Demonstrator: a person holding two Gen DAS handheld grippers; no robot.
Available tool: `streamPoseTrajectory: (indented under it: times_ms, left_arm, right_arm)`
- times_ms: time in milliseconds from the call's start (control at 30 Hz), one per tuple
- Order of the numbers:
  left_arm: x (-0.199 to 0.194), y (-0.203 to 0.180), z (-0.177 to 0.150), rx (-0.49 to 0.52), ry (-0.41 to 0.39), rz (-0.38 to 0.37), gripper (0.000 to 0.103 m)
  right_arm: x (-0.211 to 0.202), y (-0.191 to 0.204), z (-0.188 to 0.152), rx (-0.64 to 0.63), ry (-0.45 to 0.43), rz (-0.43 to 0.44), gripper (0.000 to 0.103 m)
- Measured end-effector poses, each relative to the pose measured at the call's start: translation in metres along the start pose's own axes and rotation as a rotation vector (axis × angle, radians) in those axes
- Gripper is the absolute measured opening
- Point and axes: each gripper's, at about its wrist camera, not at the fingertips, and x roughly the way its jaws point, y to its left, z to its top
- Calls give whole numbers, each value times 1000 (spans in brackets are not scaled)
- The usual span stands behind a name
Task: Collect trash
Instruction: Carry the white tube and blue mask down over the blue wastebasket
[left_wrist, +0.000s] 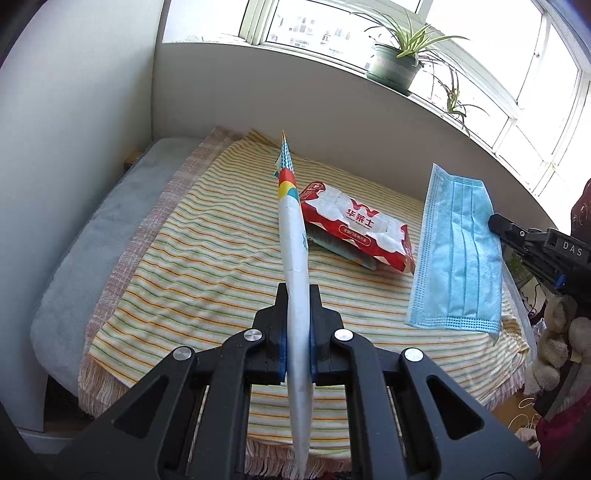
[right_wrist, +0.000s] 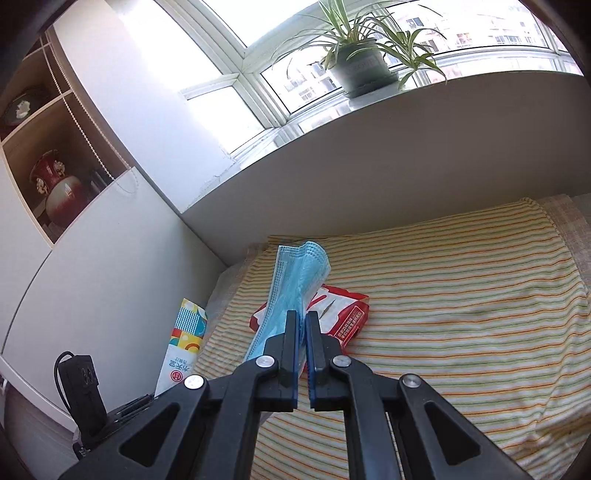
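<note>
You have lifted two bits of trash off the striped bed (left_wrist: 207, 236). Your right gripper (right_wrist: 302, 325) pinches the blue mask (right_wrist: 295, 280); your left gripper (left_wrist: 298, 295) squeezes the white wrapper (left_wrist: 293, 236). The red pack (left_wrist: 354, 225) lies past the jaws. Next, I think, find a bin.

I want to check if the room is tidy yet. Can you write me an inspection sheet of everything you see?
Surface: striped blanket over a bed, with a grey cushion along one edge.
Job's things: white wrapper and blue mask, both lifted off the bed; red tissue pack lying on the blanket.
Clutter: something partly hidden under the pack.
Tongs: left tongs shut on the wrapper; right tongs shut on the mask.
Cables: black cable looped on a black box in the right wrist view.
Surroundings: potted plant on the windowsill, red vase in a shelf.
</note>
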Motion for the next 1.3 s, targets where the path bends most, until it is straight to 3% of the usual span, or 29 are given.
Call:
streamPoseTrajectory:
  times_ms: [233, 667, 1033, 1300]
  left_arm:
    - [-39, -20, -33, 55, -28, -29, 6]
    - [-86, -29, -105, 107, -27, -89, 6]
    - [-90, -32, -171, 161, 77, -104, 6]
    - [-70, -41, -219, 209, 195, -108, 6]
  right_arm:
    - [-30, 35, -37, -133, 34, -4, 1]
    - [-73, 64, -131, -242, 154, 85, 1]
    - [-89, 55, -209, -293, 283, 71, 1]
    - [-73, 30, -259, -265, 403, 31, 1]
